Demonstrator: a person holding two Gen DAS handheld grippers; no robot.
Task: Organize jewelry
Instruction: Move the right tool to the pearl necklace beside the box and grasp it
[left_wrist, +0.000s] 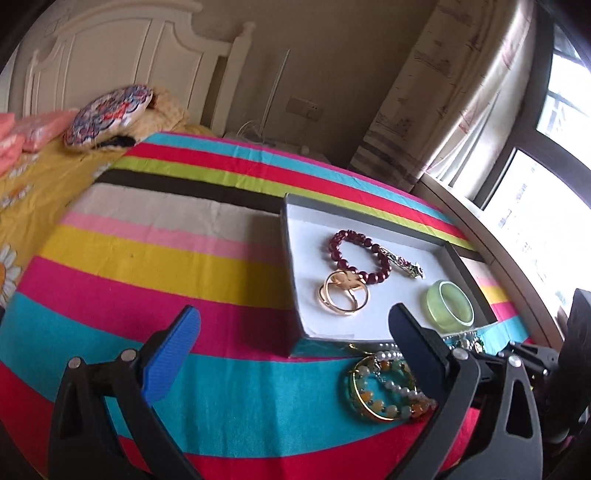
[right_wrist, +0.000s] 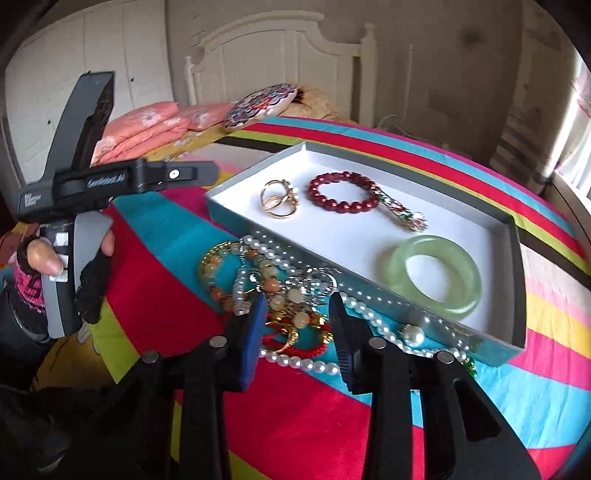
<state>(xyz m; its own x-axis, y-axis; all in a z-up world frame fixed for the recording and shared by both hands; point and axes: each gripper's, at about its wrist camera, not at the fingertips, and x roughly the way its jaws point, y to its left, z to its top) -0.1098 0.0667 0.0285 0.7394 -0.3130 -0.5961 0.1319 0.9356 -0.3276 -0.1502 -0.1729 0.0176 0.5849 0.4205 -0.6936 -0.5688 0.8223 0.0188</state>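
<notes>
Tangle risk: right tool (right_wrist: 297, 328) part-open, empty, over jewelry pile (right_wrist: 280, 291); pearl strand (right_wrist: 295, 360) may drag neighbours. Left tool (left_wrist: 295, 332) wide open, empty.

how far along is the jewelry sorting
Done: the box holds four pieces: gold rings, red bead bracelet, brooch and green bangle.

In hand: nothing. The left gripper is wide open and empty; the right gripper hovers part-open over the pile.

Left: the tangled heap beside the box, including the pearl necklace, the coloured bead bracelets and a red cord bracelet.
</notes>
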